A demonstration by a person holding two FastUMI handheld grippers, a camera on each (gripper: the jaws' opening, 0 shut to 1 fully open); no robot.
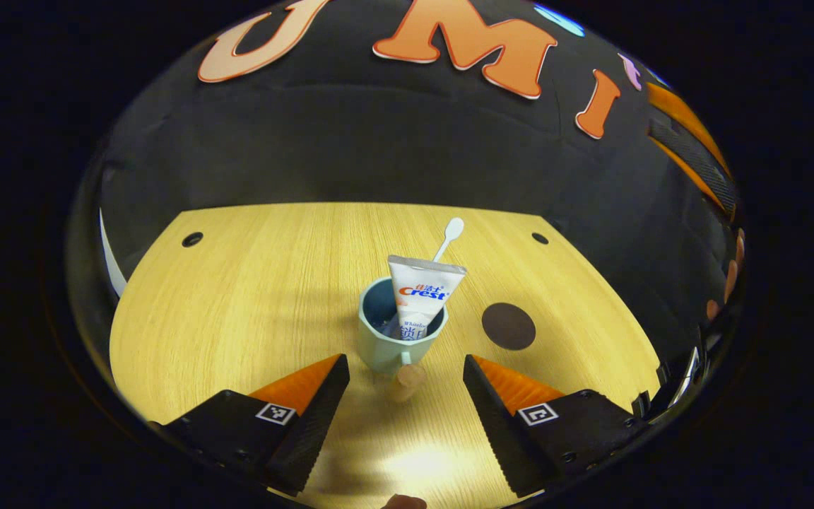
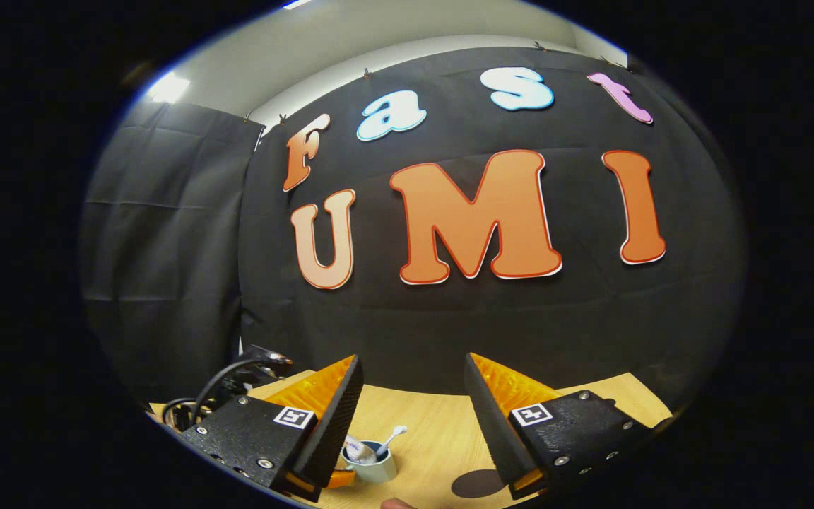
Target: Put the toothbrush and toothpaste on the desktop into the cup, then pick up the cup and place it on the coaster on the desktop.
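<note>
A teal cup [image 1: 386, 346] stands on the wooden desktop [image 1: 237, 297], holding a white toothpaste tube [image 1: 422, 290] and a white toothbrush [image 1: 449, 235] that lean to the right. Its handle [image 1: 407, 382] points toward me. My left gripper [image 1: 405, 365] is open, its fingertips on either side of that handle, just short of the cup. A dark round coaster [image 1: 509, 326] lies right of the cup. My right gripper [image 2: 413, 369] is open and empty, held high. The right gripper view has the cup [image 2: 373, 466] and coaster [image 2: 476, 484] far below.
Two small holes [image 1: 192, 239] mark the desktop's back corners. A hand [image 1: 730, 277] and an orange-and-black gripper part [image 1: 693, 152] sit at the right edge of the left gripper view. Black cables and hardware [image 2: 241, 375] show left in the right gripper view.
</note>
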